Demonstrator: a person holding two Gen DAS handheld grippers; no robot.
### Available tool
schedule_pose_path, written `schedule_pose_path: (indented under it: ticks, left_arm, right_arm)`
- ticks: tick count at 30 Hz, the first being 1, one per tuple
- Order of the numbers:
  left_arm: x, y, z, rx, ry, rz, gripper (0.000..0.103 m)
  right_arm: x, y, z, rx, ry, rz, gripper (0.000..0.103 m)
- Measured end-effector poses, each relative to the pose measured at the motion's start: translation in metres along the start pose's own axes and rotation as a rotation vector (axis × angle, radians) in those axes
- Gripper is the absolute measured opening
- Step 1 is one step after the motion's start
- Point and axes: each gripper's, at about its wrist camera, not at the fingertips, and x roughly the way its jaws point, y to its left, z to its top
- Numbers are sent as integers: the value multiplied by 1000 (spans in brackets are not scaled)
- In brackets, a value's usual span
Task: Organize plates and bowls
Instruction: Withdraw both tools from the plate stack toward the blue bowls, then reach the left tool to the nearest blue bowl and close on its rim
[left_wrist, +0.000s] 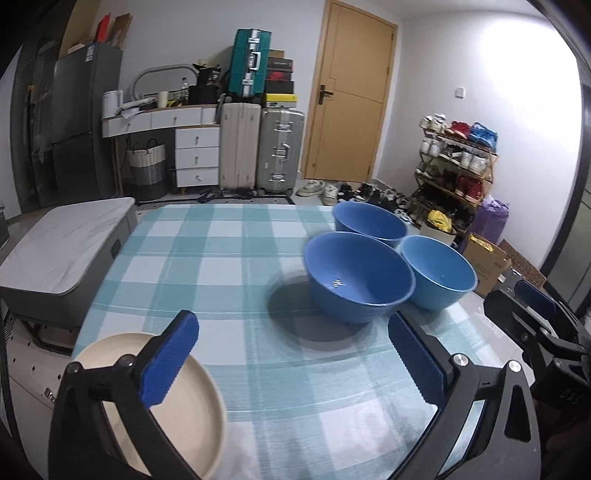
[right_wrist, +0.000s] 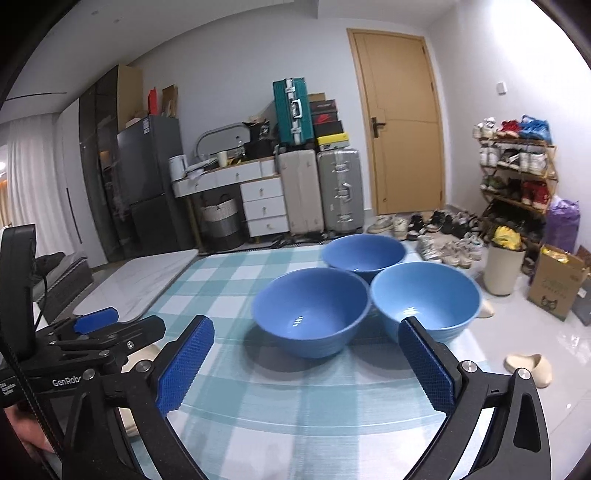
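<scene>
Three blue bowls stand close together on the right half of a teal-checked tablecloth (left_wrist: 207, 266): a near one (left_wrist: 360, 277), a far one (left_wrist: 369, 221) and a right one (left_wrist: 437, 271). A cream plate (left_wrist: 184, 413) lies at the near left corner, partly under my left gripper's left finger. My left gripper (left_wrist: 291, 321) is open and empty, short of the near bowl. The right gripper (right_wrist: 306, 323) is open too, with nothing between its pads, and hangs in front of the near bowl (right_wrist: 312, 314) and the right bowl (right_wrist: 424, 295). The far bowl (right_wrist: 364, 253) stands behind them.
A marble-topped low table (left_wrist: 62, 243) adjoins the left side. The right bowl stands near the table's right edge. On the floor beyond that edge are a slipper (right_wrist: 528, 363), a bin (right_wrist: 502, 273), a cardboard box (right_wrist: 557, 288) and a shoe rack (right_wrist: 517, 177).
</scene>
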Motion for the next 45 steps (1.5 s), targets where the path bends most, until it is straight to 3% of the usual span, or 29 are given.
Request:
schedule_pose_path:
  ticks: [10, 26, 36, 41, 45]
  left_arm:
    - [8, -17, -17, 0, 49, 12, 103]
    - [1, -18, -18, -34, 11, 26, 103]
    - [41, -14, 0, -65, 65, 28, 103]
    - [68, -12, 23, -60, 92, 53, 103]
    - [97, -11, 43, -13, 157, 58, 103]
  right_arm:
    - [-10, -9, -25, -80, -5, -61, 102]
    - [-9, -10, -29, -68, 22, -51, 102]
    - [9, -17, -28, -70, 4, -52, 102]
    - [31, -30, -28, -33, 30, -40, 102]
    - [50, -44, -25, 28, 73, -8, 102]
